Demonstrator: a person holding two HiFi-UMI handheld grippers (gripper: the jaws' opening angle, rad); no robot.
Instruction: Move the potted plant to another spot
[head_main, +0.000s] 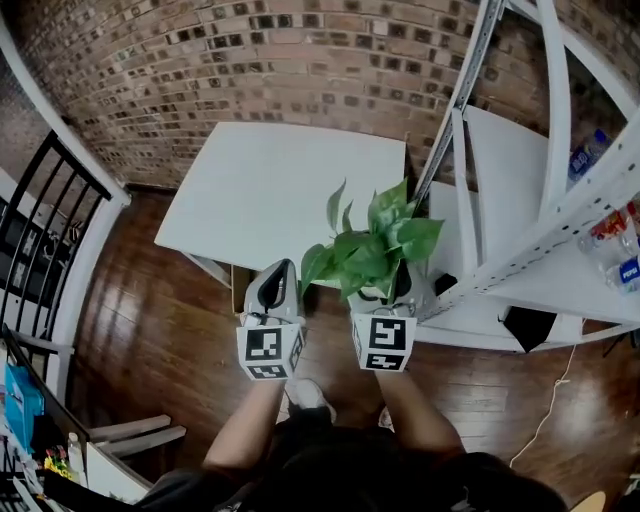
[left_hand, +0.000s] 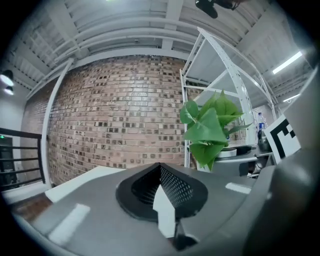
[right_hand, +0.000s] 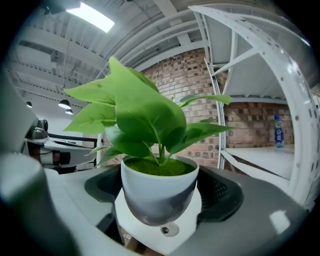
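Your green leafy plant in its white round pot (right_hand: 158, 189) sits clamped in your right gripper's (right_hand: 159, 200) wide jaws, at the white rectangular table's (head_main: 265, 190) near edge, beside open brown wooden floor (head_main: 150, 310). Left gripper (left_hand: 161, 172) alongside: closed, empty.

left tool (head_main: 279, 272) closed, empty; right tool (head_main: 395, 290) clamps the potted plant (head_main: 372, 250)

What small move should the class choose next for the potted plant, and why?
Probably carry the potted plant forward over the white table: the right gripper clamps its pot above the wooden floor, short of the tabletop.
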